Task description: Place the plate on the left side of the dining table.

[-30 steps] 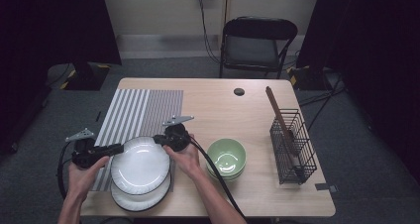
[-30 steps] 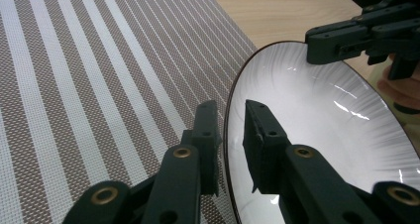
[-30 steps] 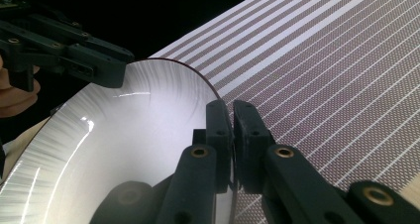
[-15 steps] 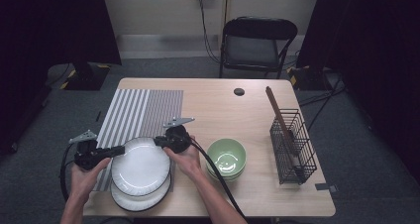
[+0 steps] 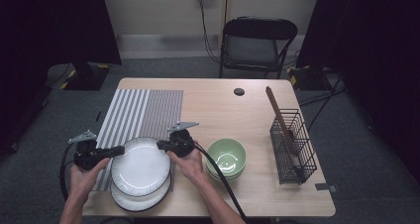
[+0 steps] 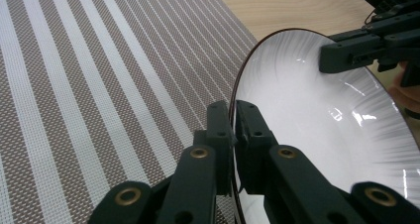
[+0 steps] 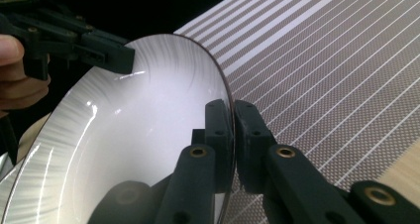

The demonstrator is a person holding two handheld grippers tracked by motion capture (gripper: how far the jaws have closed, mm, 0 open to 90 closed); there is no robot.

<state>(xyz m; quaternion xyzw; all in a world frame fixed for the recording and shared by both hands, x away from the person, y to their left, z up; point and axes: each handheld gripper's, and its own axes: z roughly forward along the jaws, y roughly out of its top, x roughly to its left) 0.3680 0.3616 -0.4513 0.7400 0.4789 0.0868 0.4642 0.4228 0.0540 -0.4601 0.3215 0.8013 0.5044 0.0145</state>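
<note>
- the top plate (image 5: 141, 165) is pinched at its rim by both closed grippers: left gripper (image 5: 119, 149) at nine o'clock, right gripper (image 5: 161, 145) at two o'clock.
- it is held above a second plate (image 5: 141, 199) (near the striped mat (image 5: 138, 112)).
- uneven lifting could let it slip and chip.

A striped placemat (image 5: 141, 114) lies on the left part of the wooden surface (image 5: 218, 102). Green bowls (image 5: 226, 157) sit stacked near the front middle. To the right stands a black wire basket (image 5: 293, 145) with a brown wooden utensil (image 5: 277, 112) leaning out of it. A small dark disc (image 5: 239, 91) rests near the far edge, and a black folding chair (image 5: 257, 43) stands behind.
</note>
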